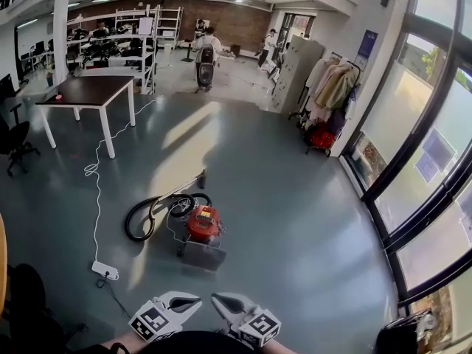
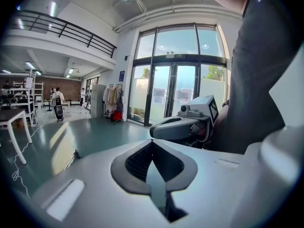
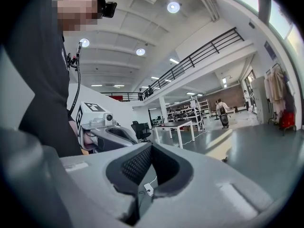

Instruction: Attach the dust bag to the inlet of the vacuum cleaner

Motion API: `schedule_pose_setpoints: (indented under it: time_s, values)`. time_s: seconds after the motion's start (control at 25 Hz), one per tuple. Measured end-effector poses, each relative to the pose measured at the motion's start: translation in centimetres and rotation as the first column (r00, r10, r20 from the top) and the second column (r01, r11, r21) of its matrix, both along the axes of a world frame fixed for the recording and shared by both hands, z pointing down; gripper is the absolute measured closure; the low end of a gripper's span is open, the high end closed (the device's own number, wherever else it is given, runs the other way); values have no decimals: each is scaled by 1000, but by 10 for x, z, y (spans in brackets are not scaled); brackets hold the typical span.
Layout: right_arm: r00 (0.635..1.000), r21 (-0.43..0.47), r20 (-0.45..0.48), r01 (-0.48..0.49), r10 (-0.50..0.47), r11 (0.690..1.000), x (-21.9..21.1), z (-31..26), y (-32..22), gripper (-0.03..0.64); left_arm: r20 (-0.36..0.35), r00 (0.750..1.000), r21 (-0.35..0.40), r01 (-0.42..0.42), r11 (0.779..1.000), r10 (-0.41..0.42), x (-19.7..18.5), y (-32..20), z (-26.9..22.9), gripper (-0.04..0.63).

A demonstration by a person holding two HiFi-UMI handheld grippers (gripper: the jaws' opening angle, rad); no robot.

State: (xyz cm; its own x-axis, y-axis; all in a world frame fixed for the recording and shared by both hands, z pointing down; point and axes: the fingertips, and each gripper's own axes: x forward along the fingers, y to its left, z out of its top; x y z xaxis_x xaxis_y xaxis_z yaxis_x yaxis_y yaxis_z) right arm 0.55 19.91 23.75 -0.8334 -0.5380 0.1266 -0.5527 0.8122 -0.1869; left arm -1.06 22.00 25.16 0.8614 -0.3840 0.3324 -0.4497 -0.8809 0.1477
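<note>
Your left hand-held gripper (image 2: 152,143) had its jaws pressed fully together with nothing between them. Your right hand-held gripper (image 3: 151,147) was the same, closed and empty. You held both low and close to your body, with the tips angled in toward each other. They were near one another but not touching, and each marker cube sat on the outer side.

The vacuum cleaner (image 1: 203,223) stood on the grey-green floor (image 1: 295,212) ahead of you, well apart from both hand-held grippers. Its body was red, and its black hose (image 1: 139,226) curled in a loop to its left. A flat grey piece (image 1: 201,257) lay against its near side, and I cannot tell whether that was the dust bag.

A white power strip (image 1: 105,271) lay on the floor to the left. Its white cable (image 1: 96,190) ran away toward a white-legged desk (image 1: 88,91) with a dark top. Farther back stood white shelving (image 1: 140,32), and a person (image 1: 206,50) was in the distance. A rack of coats (image 1: 328,94) stood by the tall windows (image 1: 442,146) on the right.
</note>
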Motion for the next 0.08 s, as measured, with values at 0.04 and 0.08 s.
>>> schedule_pose_setpoints:
  time_s: [0.04, 0.08]
  values:
    - [1000, -2, -1, -2, 2, 1000, 3, 0, 2, 626, 3, 1000, 1, -1, 1000, 1, 2, 2, 0, 578]
    - [1000, -4, -2, -4, 4, 1000, 6, 1, 4, 626, 5, 1000, 1, -2, 1000, 2, 4, 3, 0, 578]
